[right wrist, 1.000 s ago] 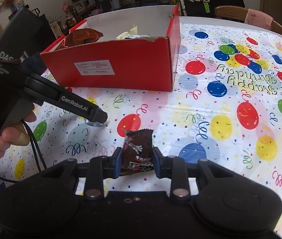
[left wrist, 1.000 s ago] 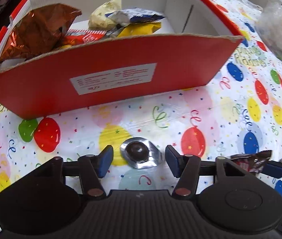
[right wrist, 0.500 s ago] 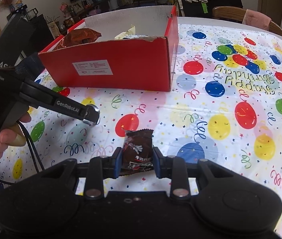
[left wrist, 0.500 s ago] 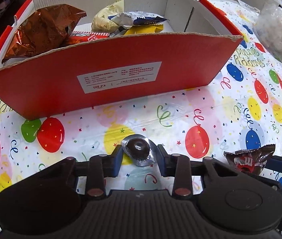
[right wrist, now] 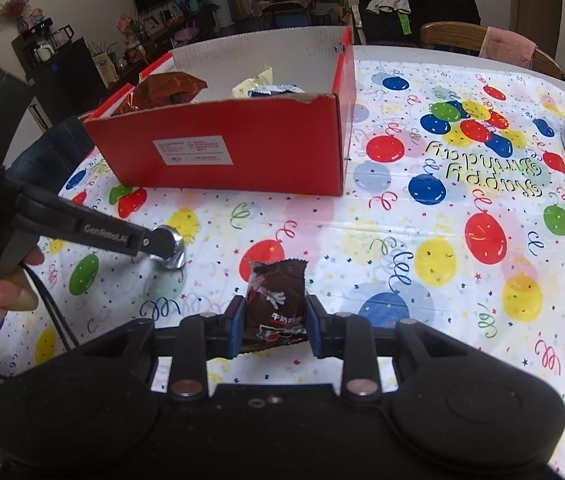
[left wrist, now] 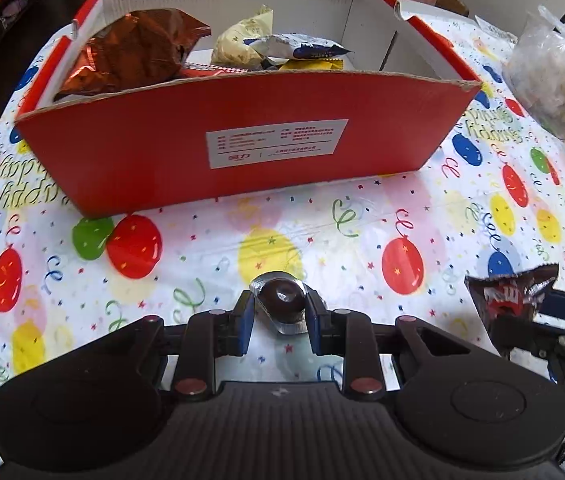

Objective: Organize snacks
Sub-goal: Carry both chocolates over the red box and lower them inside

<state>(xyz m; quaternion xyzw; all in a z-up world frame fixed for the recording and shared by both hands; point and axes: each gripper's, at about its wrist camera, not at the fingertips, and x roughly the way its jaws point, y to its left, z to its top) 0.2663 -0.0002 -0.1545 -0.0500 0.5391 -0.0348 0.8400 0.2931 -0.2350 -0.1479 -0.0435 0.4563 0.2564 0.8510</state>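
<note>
Your left gripper has its blue pads clamped on a silver foil chocolate cup, the dark dome of the sweet sitting right between them, lifted just above the balloon-print tablecloth. From your right wrist camera you can see that same cup poking out of the left gripper's tip, near the cloth.

Your right gripper is squeezed onto a dark brown wrapped candy, which stands upright between the pads with its crimped top edge above them. In the left view that candy hangs off to the right, well apart from the foil cup.

Ahead of you sits the open red cardboard box, white label facing you. Inside it lie a copper-brown foil bag, a cream packet and a blue-and-white wrapper. A clear plastic bag rests on the cloth to the far right.
</note>
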